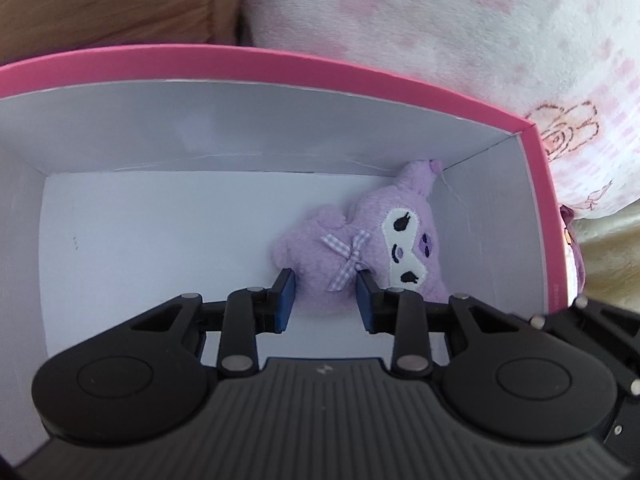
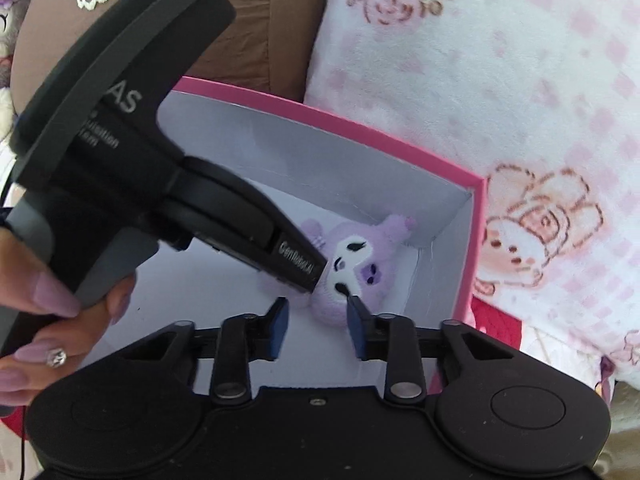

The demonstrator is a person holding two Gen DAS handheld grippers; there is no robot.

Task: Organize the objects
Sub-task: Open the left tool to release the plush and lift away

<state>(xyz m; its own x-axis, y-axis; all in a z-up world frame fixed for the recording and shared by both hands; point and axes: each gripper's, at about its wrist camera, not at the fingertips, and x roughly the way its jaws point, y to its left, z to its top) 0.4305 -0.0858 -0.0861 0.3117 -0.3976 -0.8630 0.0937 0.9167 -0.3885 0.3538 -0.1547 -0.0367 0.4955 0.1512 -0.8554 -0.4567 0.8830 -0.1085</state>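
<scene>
Your left tongs are pinched on the purple plush toy in the far right corner of the pink box; your right tongs hover closed and empty. Lift now and the toy comes back out.

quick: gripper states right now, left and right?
Left gripper: closed, tips at the plush toy in the box; a real grip cannot be told.
Right gripper: closed, holding nothing.

A white fleece blanket (pink checks, rose prints) lies beside brown fabric.
</scene>
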